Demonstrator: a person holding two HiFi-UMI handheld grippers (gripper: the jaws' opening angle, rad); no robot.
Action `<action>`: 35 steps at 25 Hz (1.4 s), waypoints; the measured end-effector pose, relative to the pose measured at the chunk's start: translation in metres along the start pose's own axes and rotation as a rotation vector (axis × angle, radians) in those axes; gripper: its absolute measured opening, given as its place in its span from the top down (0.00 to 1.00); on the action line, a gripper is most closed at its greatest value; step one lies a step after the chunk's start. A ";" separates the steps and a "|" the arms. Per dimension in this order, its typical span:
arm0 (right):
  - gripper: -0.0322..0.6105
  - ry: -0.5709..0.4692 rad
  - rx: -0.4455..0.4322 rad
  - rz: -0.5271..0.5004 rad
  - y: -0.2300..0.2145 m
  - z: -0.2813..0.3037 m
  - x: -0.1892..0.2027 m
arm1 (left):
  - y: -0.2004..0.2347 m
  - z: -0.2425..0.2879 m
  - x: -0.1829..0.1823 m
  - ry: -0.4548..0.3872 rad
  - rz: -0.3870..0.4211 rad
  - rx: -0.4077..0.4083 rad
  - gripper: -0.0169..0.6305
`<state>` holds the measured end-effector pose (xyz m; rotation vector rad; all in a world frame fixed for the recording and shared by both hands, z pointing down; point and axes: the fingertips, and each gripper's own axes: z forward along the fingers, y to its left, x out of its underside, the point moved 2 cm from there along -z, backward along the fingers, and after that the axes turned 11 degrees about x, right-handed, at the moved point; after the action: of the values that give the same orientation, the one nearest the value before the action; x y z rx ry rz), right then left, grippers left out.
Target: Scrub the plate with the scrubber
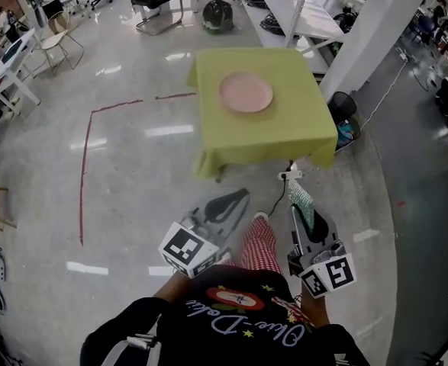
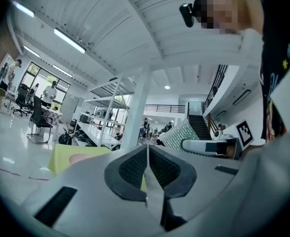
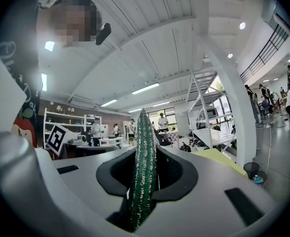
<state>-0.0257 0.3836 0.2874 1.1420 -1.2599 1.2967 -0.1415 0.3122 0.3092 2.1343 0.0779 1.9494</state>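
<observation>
two claws show at the bottom of the head view, both held level in front of the person and both well short of the surface point(image 1: 294, 133).

the left claw point(image 1: 237, 198) is closed right down. in the left gripper view its two dark ribbed pads point(image 2: 133, 170) meet along one thin seam. nothing sits between them, and the claw touches nothing.

the right claw point(image 1: 298, 210) is clamped on the scrubber point(image 1: 301, 195). in the right gripper view the scrubber is a flat green pad with a silvery glitter in its weave. it stands on edge between the dark pads point(image 3: 177, 175), which press on it from both sides at a narrow gap. its top reaches well past the fingertips.

the plate point(image 1: 246, 93) is pink and round, and lies flat near the middle of the surface, which is draped in a yellow-green cloth point(image 1: 225, 152). the plate is well apart from both claws and from the scrubber, with a stretch of glossy floor point(image 1: 140, 166) in between. it also shows as a small pink patch in the left gripper view.

a leg in red checked trousers point(image 1: 259, 242) shows between the two claws. a white column point(image 1: 370, 35) rises just right of the surface, and a red tape line point(image 1: 83, 175) runs across the floor to its left.
</observation>
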 end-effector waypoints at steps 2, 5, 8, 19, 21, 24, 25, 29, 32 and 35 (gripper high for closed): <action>0.85 -0.008 -0.012 0.009 -0.009 0.011 0.001 | 0.007 0.005 0.002 0.004 0.006 -0.018 0.95; 0.85 -0.010 -0.048 0.015 -0.016 0.031 0.006 | 0.023 0.007 0.002 0.006 0.015 -0.065 0.95; 0.85 -0.009 -0.084 0.024 -0.025 0.061 0.008 | 0.049 0.011 -0.004 0.013 0.030 -0.121 0.95; 0.85 -0.037 -0.176 0.052 -0.072 0.150 0.002 | 0.118 0.064 -0.021 0.020 0.076 -0.198 0.95; 0.85 -0.044 -0.180 0.060 -0.082 0.162 0.002 | 0.126 0.075 -0.025 0.022 0.085 -0.201 0.95; 0.85 -0.034 -0.179 0.077 -0.098 0.176 0.007 | 0.141 0.087 -0.026 0.040 0.091 -0.221 0.95; 0.85 -0.031 -0.180 0.083 -0.104 0.181 0.008 | 0.146 0.091 -0.027 0.047 0.093 -0.228 0.95; 0.85 -0.023 -0.192 0.101 -0.129 0.200 0.006 | 0.162 0.114 -0.032 0.069 0.099 -0.246 0.95; 0.85 -0.034 -0.202 0.111 -0.147 0.218 -0.001 | 0.178 0.130 -0.041 0.076 0.114 -0.264 0.95; 0.85 -0.040 -0.219 0.108 -0.162 0.235 -0.006 | 0.191 0.145 -0.048 0.088 0.139 -0.287 0.95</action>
<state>0.1362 0.1496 0.3042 0.9600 -1.4709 1.1852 -0.0282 0.0962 0.2937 1.9135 -0.3243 1.9896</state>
